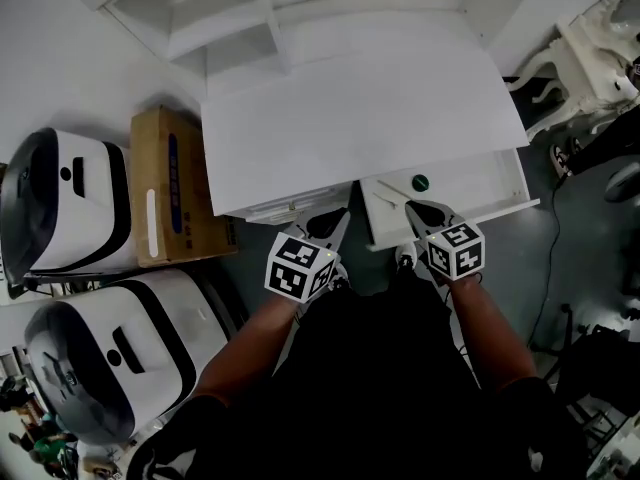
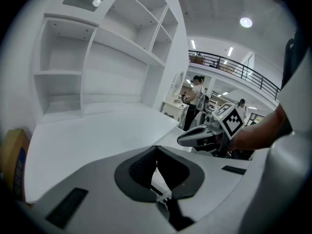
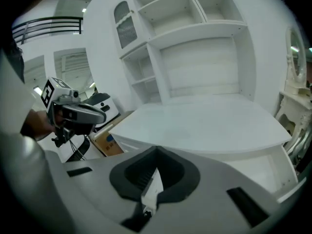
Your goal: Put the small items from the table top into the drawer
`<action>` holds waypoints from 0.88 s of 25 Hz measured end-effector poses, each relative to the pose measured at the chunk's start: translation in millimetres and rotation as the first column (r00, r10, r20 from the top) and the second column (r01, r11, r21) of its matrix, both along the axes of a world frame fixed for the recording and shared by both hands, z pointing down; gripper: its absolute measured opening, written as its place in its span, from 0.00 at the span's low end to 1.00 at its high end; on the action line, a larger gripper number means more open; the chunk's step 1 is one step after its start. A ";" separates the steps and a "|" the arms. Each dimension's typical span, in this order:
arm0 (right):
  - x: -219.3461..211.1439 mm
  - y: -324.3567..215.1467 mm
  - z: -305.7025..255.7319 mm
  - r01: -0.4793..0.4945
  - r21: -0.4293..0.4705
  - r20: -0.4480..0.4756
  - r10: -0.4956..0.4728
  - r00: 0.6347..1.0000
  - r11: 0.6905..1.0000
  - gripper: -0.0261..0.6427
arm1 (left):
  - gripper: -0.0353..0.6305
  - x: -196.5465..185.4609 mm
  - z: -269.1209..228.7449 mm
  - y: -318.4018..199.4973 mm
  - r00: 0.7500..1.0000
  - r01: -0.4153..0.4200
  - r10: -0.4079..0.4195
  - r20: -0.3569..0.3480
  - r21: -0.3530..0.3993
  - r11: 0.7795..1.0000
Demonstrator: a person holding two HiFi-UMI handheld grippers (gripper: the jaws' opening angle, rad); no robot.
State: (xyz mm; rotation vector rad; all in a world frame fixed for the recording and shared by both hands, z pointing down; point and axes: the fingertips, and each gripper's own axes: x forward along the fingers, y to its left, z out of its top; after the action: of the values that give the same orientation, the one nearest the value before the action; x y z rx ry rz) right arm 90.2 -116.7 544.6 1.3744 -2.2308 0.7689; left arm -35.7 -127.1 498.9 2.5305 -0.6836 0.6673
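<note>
Table (image 1: pixel 370 98) before you, drawer (image 1: pixel 485 178) out at its right front.
A round item (image 1: pixel 420 182) lies in the drawer; shelves (image 1: pixel 225 28) stand behind the table, and a box (image 1: pixel 170 183) sits to its left.

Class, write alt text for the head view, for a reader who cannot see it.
From above, a person holds the left gripper and the right gripper, both shut, at the front edge of a white desk. The right one points toward an open white drawer holding a small dark green round item. A brown cardboard box stands beside the desk.
</note>
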 end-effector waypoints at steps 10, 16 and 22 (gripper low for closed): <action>-43.9 37.2 -42.0 -0.041 0.053 0.082 0.037 0.996 0.998 0.08 | 0.07 -15.1 -12.7 15.8 0.998 -0.053 0.054 -0.027 0.032 0.998; -42.2 44.7 -59.3 -0.020 0.105 0.046 0.015 0.999 0.994 0.08 | 0.07 -16.2 -23.1 32.9 0.999 -0.025 0.027 -0.045 0.051 0.998; -36.3 63.4 -74.8 0.035 0.141 0.086 -0.048 0.995 0.989 0.08 | 0.07 -10.2 -23.7 51.1 0.998 0.049 -0.047 -0.050 0.048 0.998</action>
State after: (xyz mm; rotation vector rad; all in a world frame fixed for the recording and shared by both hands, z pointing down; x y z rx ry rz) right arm 53.9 -53.3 469.9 1.3765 -2.4156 0.6840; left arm -45.9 -76.0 475.2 2.5577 -0.7503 0.5770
